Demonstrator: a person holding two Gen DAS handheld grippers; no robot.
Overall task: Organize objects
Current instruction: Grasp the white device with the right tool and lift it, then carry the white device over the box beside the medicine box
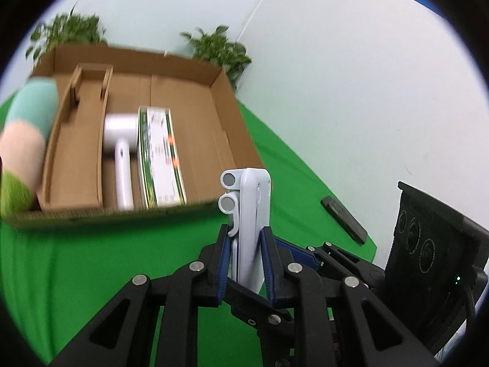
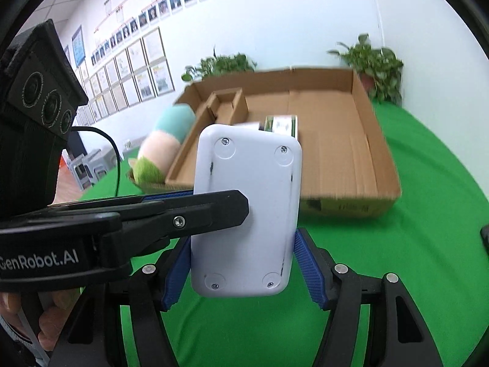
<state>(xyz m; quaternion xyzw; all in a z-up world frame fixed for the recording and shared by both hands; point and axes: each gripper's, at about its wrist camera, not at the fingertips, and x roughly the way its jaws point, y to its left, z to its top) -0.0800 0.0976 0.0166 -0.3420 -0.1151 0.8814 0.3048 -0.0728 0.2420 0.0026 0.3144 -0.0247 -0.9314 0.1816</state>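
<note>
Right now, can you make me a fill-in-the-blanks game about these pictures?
1. Both grippers hold the flat white plastic device above a cloth coloured ____.
2. The white hair dryer lies inside the brown ____ box.
3. The striped plush toy lies at the box's ____ side.
4. Potted ____ stand behind the box.

Missing words: green; cardboard; left; plants
</note>
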